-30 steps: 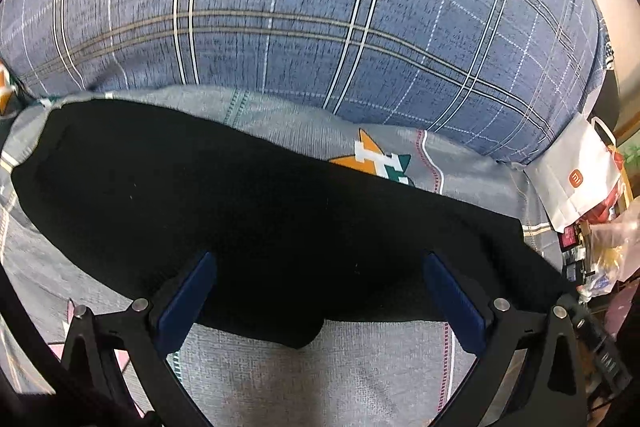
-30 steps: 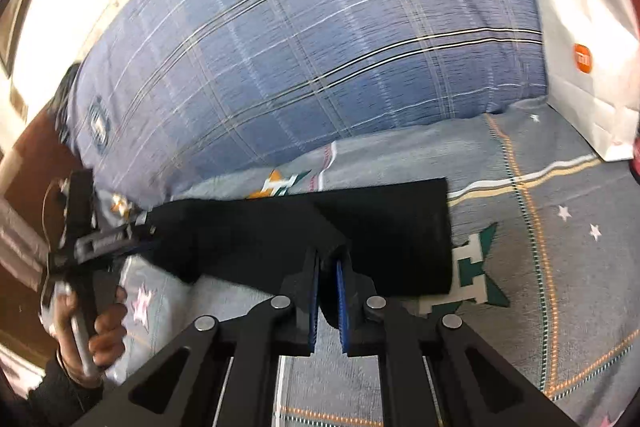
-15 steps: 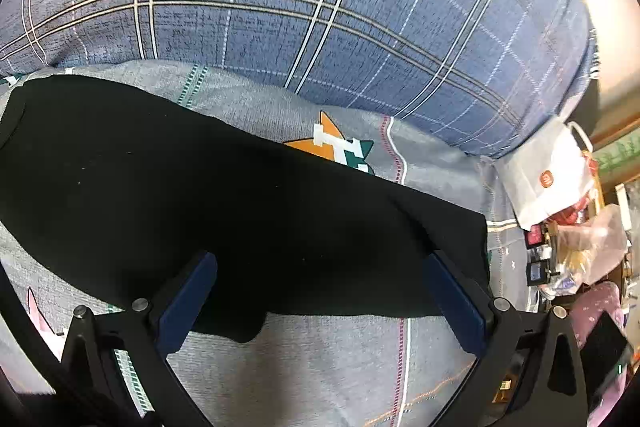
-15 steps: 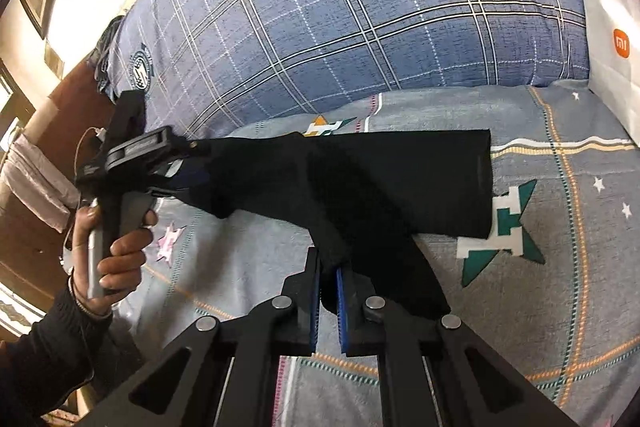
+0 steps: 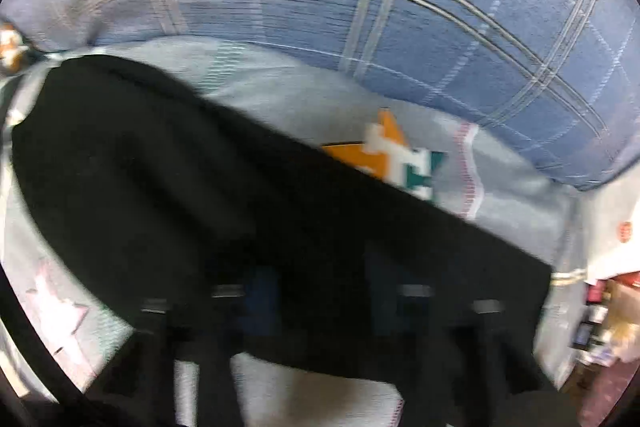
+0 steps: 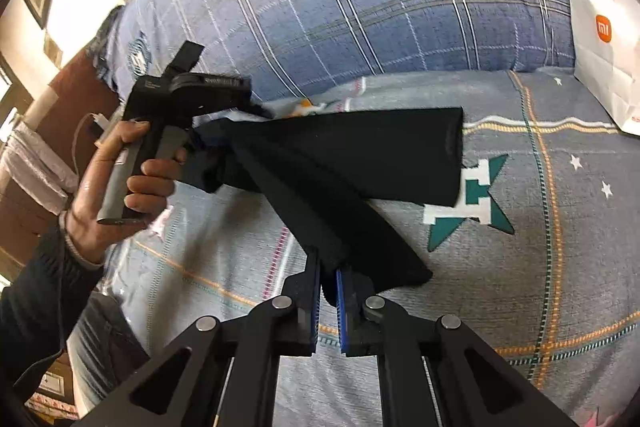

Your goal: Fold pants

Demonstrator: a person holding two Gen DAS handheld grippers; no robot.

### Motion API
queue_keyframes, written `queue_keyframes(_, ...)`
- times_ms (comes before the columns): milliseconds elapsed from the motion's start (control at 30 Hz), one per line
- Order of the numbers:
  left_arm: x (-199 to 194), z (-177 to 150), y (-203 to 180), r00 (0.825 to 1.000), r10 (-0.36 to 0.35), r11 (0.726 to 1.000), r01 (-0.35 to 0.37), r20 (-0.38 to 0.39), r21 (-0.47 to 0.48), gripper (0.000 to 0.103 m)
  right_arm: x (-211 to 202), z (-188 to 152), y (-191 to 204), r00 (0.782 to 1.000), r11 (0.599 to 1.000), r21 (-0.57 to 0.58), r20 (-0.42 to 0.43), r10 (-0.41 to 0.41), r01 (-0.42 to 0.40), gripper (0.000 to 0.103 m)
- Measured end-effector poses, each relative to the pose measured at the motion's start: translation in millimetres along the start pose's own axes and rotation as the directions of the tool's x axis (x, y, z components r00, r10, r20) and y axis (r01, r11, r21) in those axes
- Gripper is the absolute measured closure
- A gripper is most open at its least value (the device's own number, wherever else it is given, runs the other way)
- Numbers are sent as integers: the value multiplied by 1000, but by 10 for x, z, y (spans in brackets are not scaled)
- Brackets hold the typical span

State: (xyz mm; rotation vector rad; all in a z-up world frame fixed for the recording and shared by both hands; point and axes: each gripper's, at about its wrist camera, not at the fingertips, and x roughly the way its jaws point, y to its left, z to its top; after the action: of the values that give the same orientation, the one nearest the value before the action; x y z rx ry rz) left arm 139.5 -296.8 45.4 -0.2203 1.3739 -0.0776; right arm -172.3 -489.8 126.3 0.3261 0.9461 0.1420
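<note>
Only right wrist view shows left hand [image 6: 120, 183] gripping handle.

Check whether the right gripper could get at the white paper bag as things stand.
Probably not yet: the right gripper is clamped on the black pants, whose other end the left gripper holds. The white paper bag stands unobstructed at the bed's far edge; the pants must be let go first.

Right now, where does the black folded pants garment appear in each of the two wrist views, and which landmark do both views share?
Left wrist view: the black folded pants fill the lower middle, running diagonally from upper left to lower right.
Right wrist view: the pants lie across the centre, with one corner drawn down toward the bottom middle.
Shared landmark: the orange and teal star print on the grey bedsheet, just beyond the pants' far edge.
</note>
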Motion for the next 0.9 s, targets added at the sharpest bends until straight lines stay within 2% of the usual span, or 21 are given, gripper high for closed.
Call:
queue_keyframes(67,-141,-117,98,998,-61,998,61,27,-14,95,-1,13,-12,1000,1000,-4,1,-21,21,96)
queue_keyframes(167,-442,-413,263,989,-93,996,94,112,-6,96,-82,30,-54,999,1000,5,33,-30,30,96)
queue_keyframes(267,-679,-937,527,978,-125,991,132,169,-30,98,-182,29,-91,998,1000,16,68,-5,4,96)
queue_keyframes(367,-643,-1560,753,980,-133,988,142,146,-56,97,-266,4,-164,995,998,47,88,41,-45,96)
queue_keyframes(467,-450,-1956,915,984,-149,986,155,96,-67,97,-278,-51,-236,990,989,95,87,110,-118,96)
queue_keyframes(533,-398,-2061,1004,980,-173,980,182,100,-86,96,-308,-110,-233,984,982,112,107,140,-152,94)
queue_keyframes(600,-454,-2118,1058,972,-188,976,201,140,-87,96,-373,-179,-244,976,974,140,156,154,-176,92)
queue_keyframes(667,-489,-2129,1061,972,-180,979,192,149,-74,96,-505,-265,-287,960,963,177,231,159,-202,92)
queue_keyframes(733,-520,-2155,1062,974,-179,980,189,142,-62,94,-620,-356,-386,936,937,242,308,172,-252,87)
queue_keyframes(767,-510,-2161,1071,975,-177,981,186,133,-56,93,-634,-384,-423,930,926,270,327,170,-264,70)
queue_keyframes(800,-495,-2165,1080,976,-180,981,187,122,-51,93,-637,-420,-451,930,917,308,337,144,-253,32)
queue_keyframes(833,-473,-2147,1072,977,-184,980,191,112,-50,92,-642,-433,-463,934,914,333,340,113,-232,15)
queue_keyframes(867,-469,-2152,1092,976,-190,980,196,108,-47,90,-638,-452,-449,937,914,350,341,80,-206,3)
queue_keyframes(900,-492,-2213,1159,975,-197,979,202,106,-32,88,-608,-460,-418,943,916,354,326,69,-190,3)
